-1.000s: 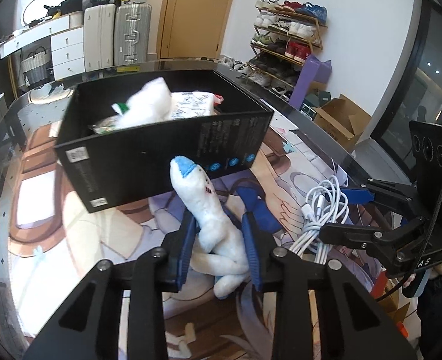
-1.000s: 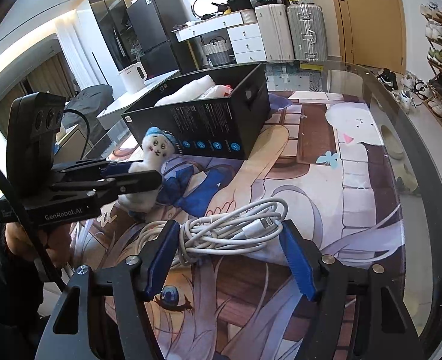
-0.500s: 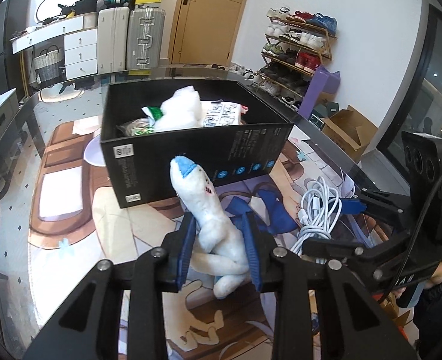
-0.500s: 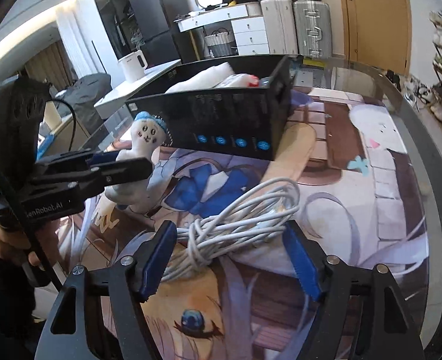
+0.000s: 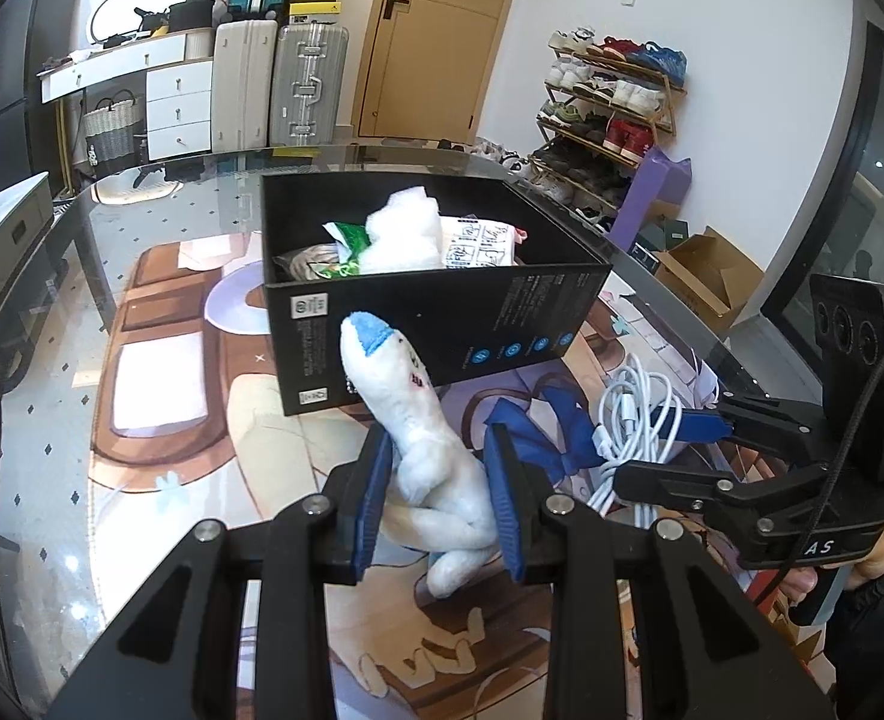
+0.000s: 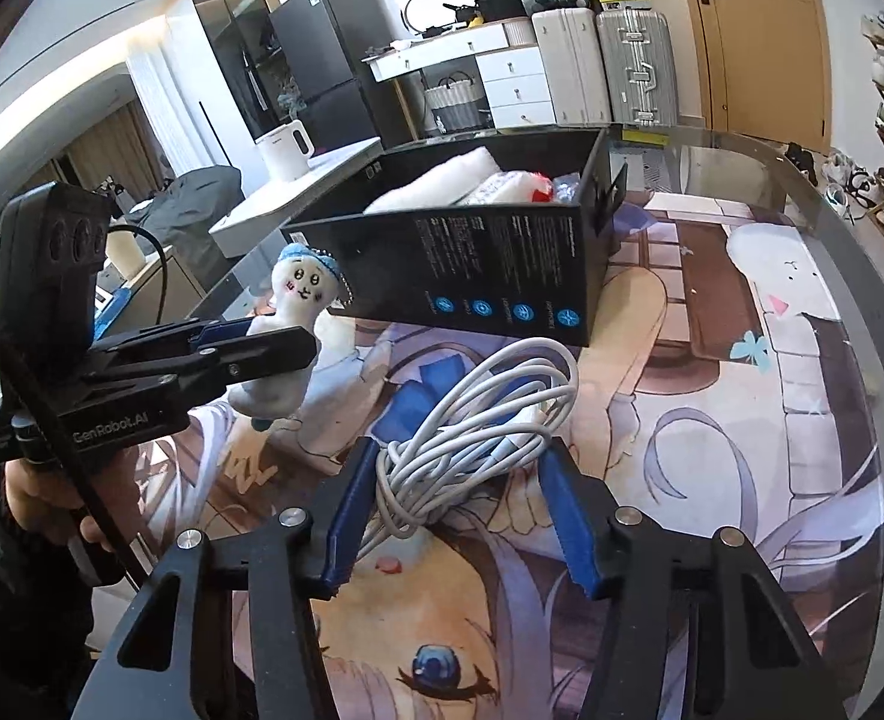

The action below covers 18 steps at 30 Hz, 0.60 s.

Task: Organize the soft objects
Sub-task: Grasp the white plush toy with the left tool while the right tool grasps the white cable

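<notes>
Left wrist view: the left gripper [image 5: 438, 501] is clamped narrowly on a small white plush doll with a blue cap [image 5: 423, 450], its blue pads pressed into the doll's body from both sides. The doll stands tilted, head up, in front of the near wall of an open black cardboard box [image 5: 442, 324]. Only this view looks down into the box, where a white fluffy plush [image 5: 402, 234], a green-printed packet [image 5: 345, 240] and a white printed pouch [image 5: 481, 243] lie together. The doll's face is mostly turned away here. To the right, the right gripper [image 5: 670, 450] is seen from the side, at a coiled white charging cable [image 5: 634, 420] on the printed cartoon table mat [image 5: 165, 372].

Right wrist view: the doll's face shows here, with pink cheeks, a small mouth and a bead chain at its head [image 6: 306, 282]; its legs hang below the left gripper [image 6: 261, 345], clear of the mat. A hand [image 6: 51, 498] holds that gripper's handle. The right gripper [image 6: 460, 510] has its jaws closing around the cable coil [image 6: 478, 420], which lies between them; the left blue pad [image 6: 345, 516] touches the loops, while the right one stands just beside them. The coil rests on the mat [image 6: 712, 450], near the box's front wall [image 6: 490, 276].
</notes>
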Motion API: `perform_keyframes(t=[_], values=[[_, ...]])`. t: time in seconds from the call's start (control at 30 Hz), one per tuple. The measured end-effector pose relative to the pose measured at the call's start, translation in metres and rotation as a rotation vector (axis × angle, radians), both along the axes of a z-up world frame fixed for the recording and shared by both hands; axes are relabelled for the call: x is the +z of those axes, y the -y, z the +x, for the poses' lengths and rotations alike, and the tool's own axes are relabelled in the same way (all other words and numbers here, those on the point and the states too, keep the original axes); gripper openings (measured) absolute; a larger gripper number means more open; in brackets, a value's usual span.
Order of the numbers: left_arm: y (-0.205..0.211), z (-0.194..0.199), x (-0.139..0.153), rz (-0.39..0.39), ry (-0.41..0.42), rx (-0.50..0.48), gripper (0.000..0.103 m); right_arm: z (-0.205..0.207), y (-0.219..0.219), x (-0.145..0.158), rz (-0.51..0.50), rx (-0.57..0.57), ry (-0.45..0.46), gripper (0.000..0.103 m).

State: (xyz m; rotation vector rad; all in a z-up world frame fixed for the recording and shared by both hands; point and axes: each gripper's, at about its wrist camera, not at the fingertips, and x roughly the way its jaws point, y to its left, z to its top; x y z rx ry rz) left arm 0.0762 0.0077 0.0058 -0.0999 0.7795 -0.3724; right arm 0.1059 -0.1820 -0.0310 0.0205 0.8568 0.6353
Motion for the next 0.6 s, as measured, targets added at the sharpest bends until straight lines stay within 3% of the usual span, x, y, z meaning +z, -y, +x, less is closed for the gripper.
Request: perform_keyframes(t=[0.6], values=[[-0.011,0.0,0.041,0.013,0.101,0.024,0.03,0.007,0.007,0.067,0.013,-0.03,0.161,0.055]])
